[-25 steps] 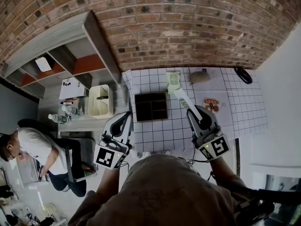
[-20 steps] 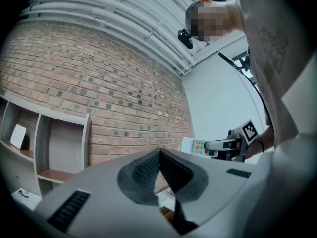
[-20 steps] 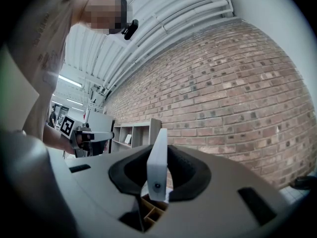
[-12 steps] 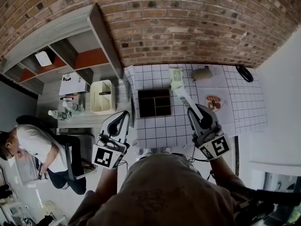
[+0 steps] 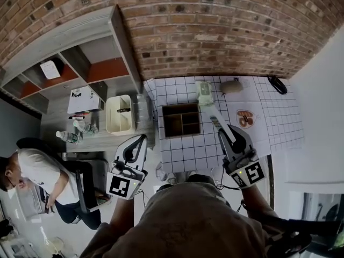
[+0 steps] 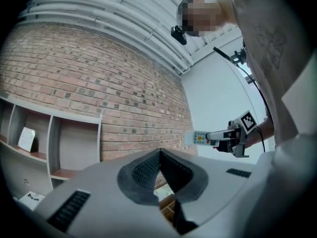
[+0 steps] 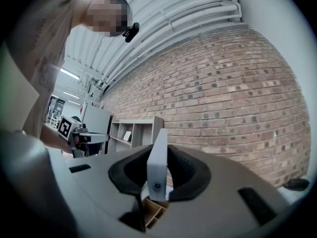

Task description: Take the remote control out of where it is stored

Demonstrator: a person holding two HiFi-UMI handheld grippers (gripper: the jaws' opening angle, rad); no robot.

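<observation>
Above table [image 5: 183, 150], right gripper [image 5: 226, 131] grips remote control [image 5: 215, 114].

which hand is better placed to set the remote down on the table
Right. The right gripper clamps the white remote control over the white gridded table, beside the dark wooden divided box. The left gripper is shut, empty, off the table's left edge.

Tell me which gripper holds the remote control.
The right gripper: its jaws clamp the white remote control, which sits edge-on between them. The left gripper has its jaws together with nothing between them.
</observation>
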